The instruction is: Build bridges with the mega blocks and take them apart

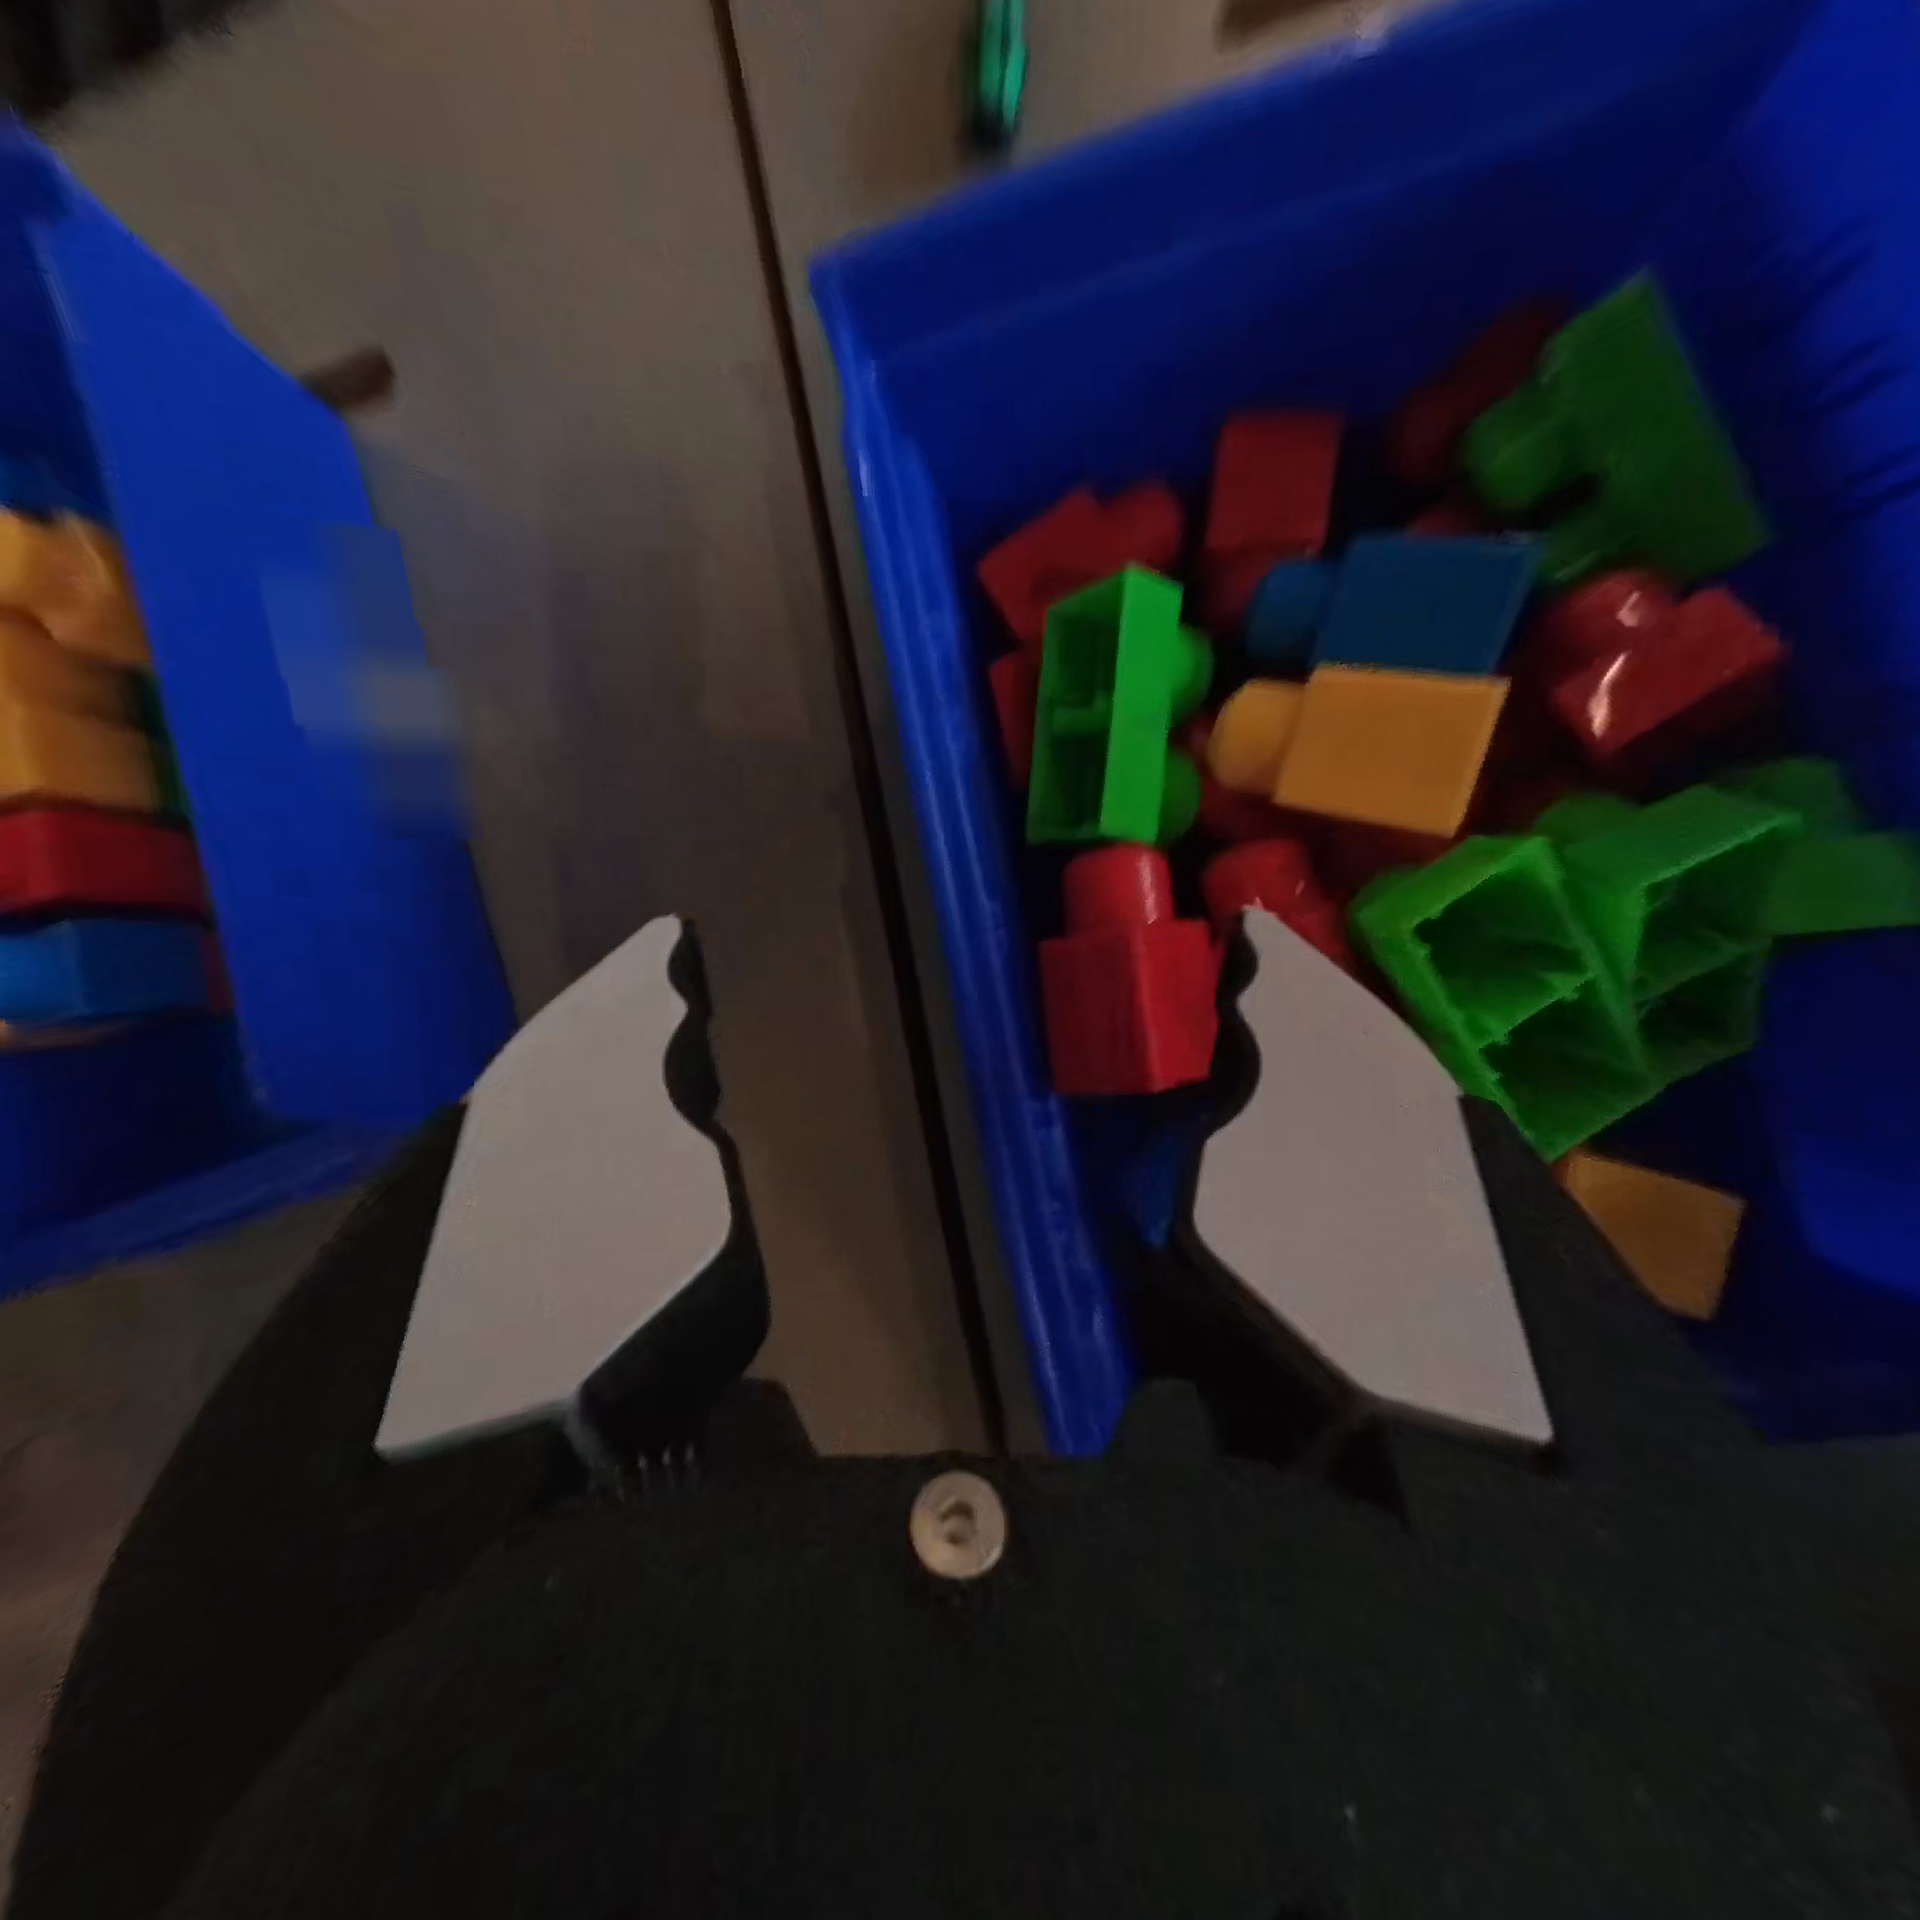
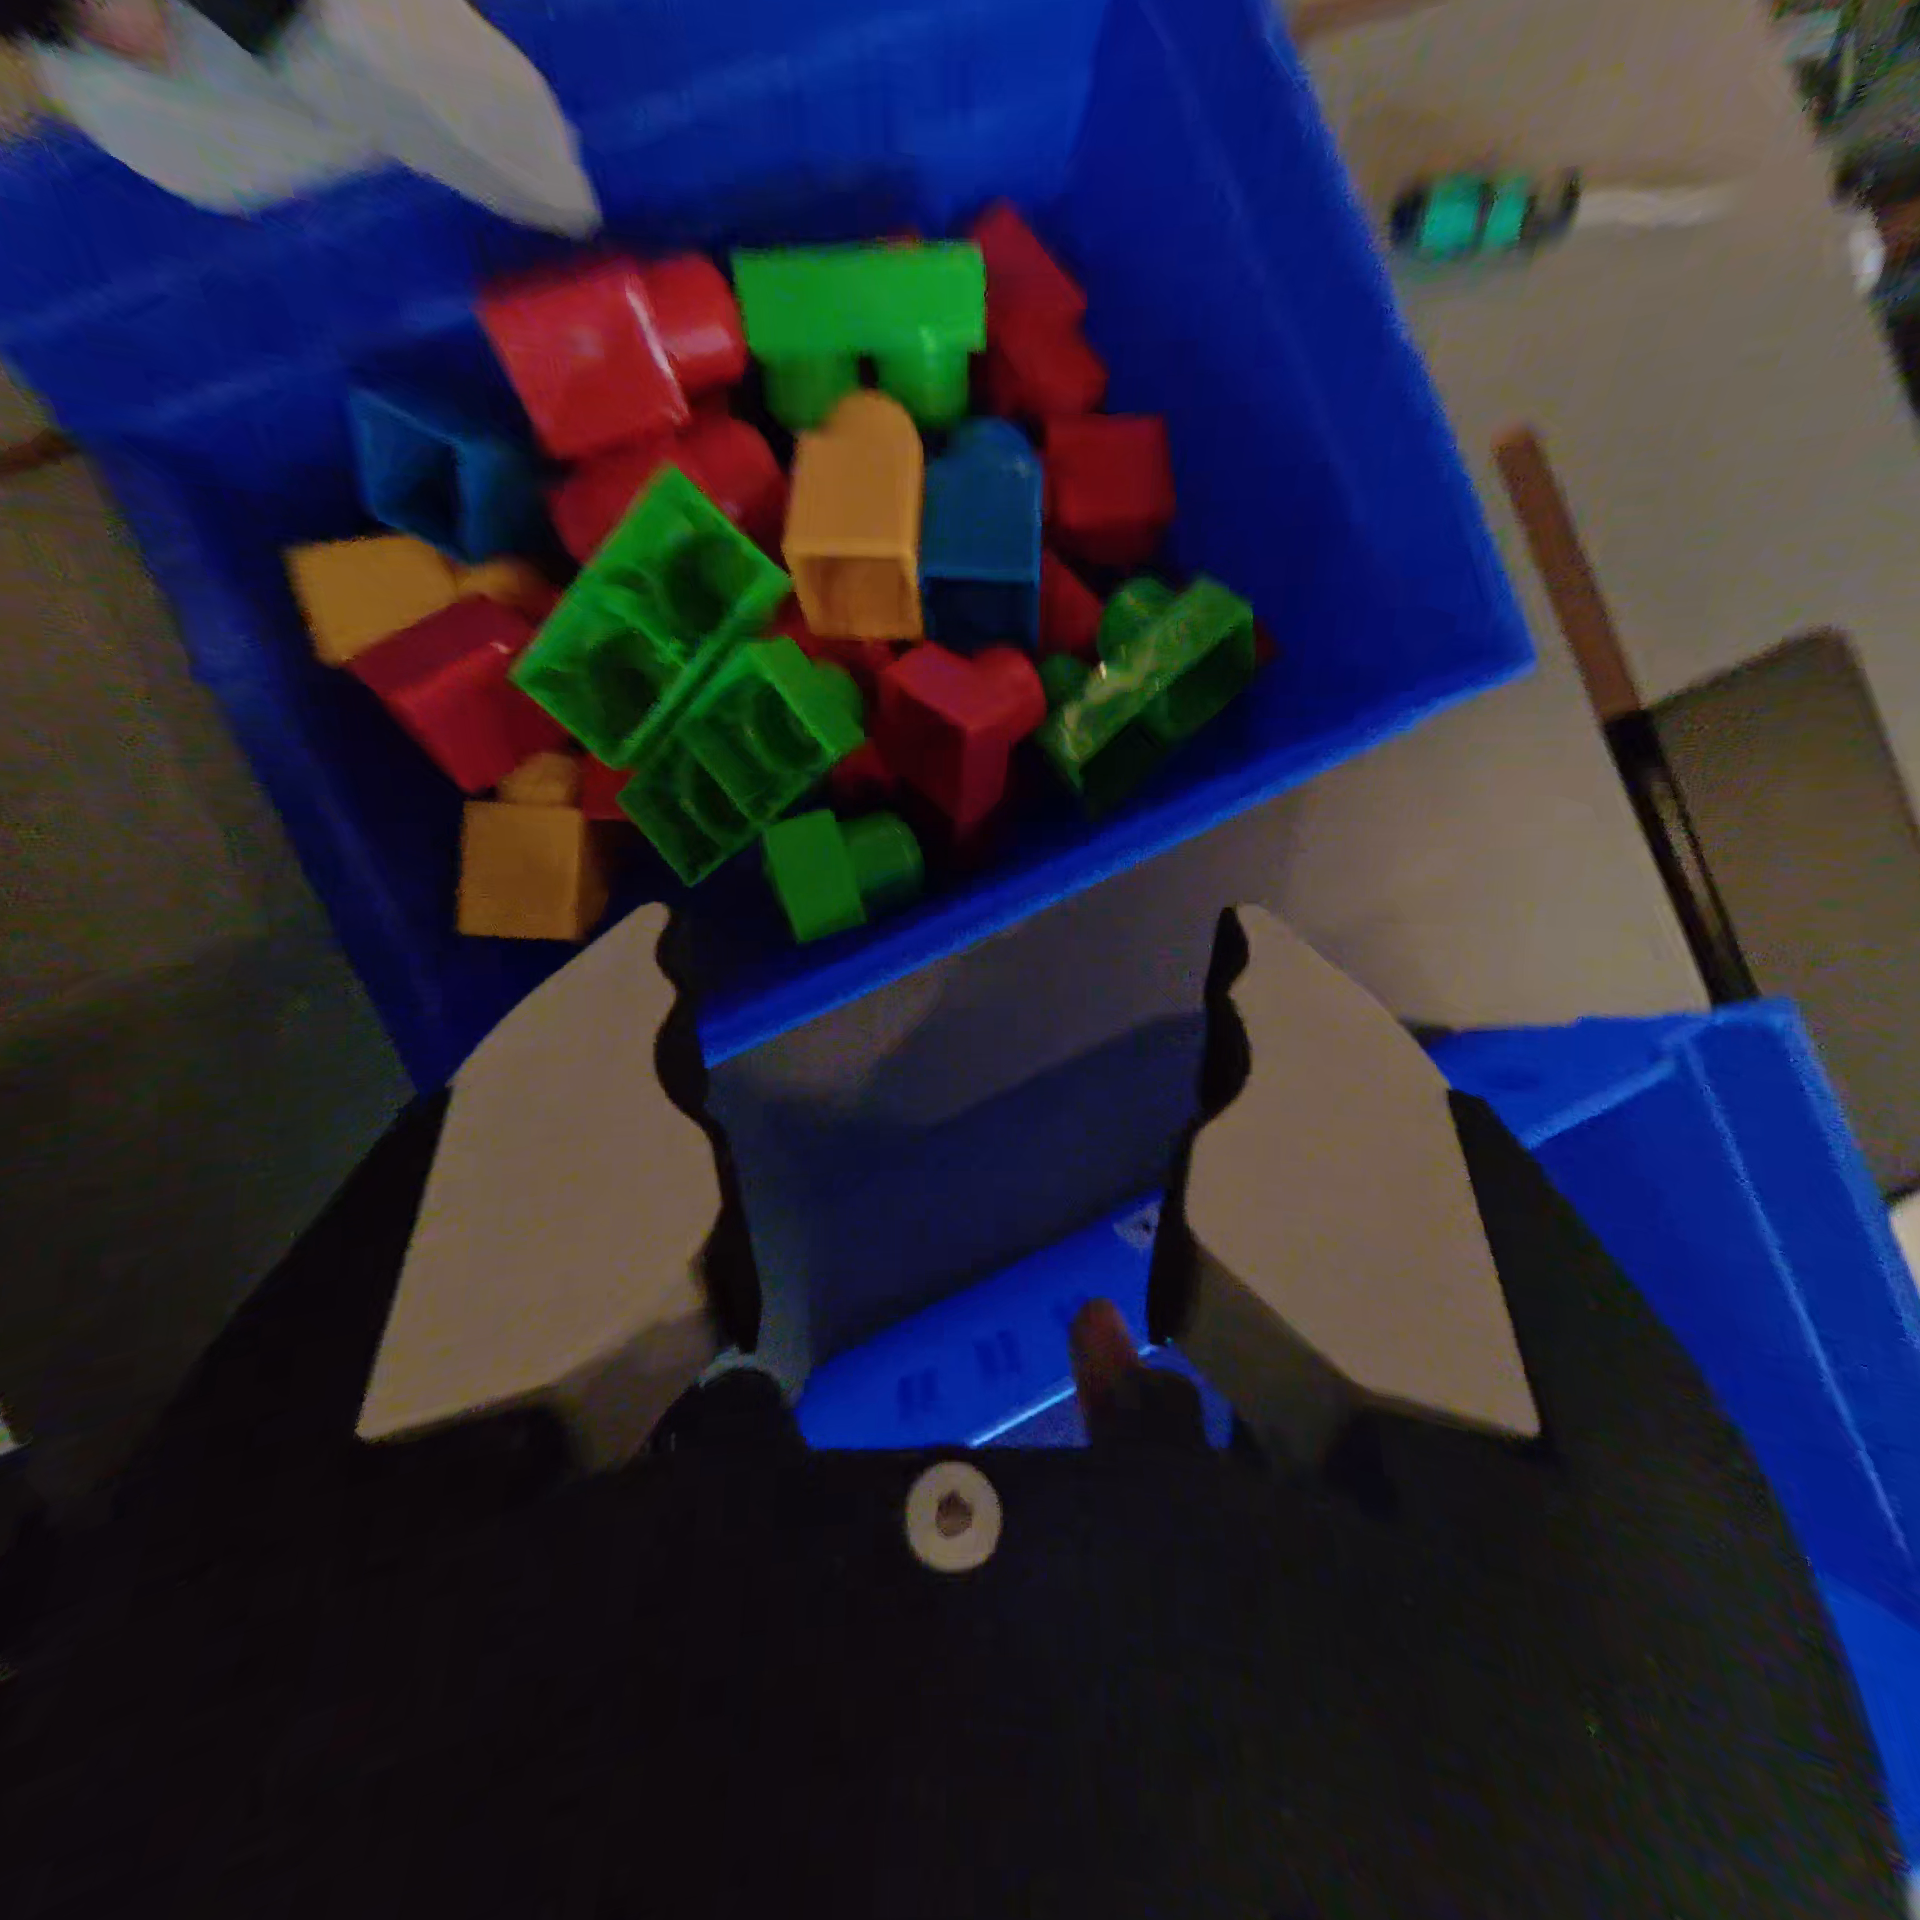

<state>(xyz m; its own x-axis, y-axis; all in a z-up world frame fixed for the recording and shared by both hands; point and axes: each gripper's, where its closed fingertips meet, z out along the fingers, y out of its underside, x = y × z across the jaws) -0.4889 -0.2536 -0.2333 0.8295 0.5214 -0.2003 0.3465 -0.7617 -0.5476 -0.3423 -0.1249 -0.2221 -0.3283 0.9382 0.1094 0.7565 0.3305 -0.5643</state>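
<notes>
A blue bin (image 1: 1143, 312) holds several loose red, green, yellow and blue mega blocks. My left gripper (image 1: 961, 925) is open and empty, straddling the bin's left rim, its right finger beside a small red block (image 1: 1127, 997). A joined pair of green blocks (image 1: 1558, 966) lies to the right. In the right wrist view the same bin (image 2: 1299, 436) lies ahead. My right gripper (image 2: 945, 914) is open and empty, just outside the bin's near rim. The left gripper's pale fingers (image 2: 447, 114) show blurred at the top left.
A second blue bin (image 1: 270, 727) at the left holds stacked yellow, red and blue blocks (image 1: 73, 769). It also shows in the right wrist view (image 2: 1714, 1195) at the right. A dark seam (image 1: 821, 582) runs along the grey table. A dark flat object (image 2: 1787, 831) lies at the right.
</notes>
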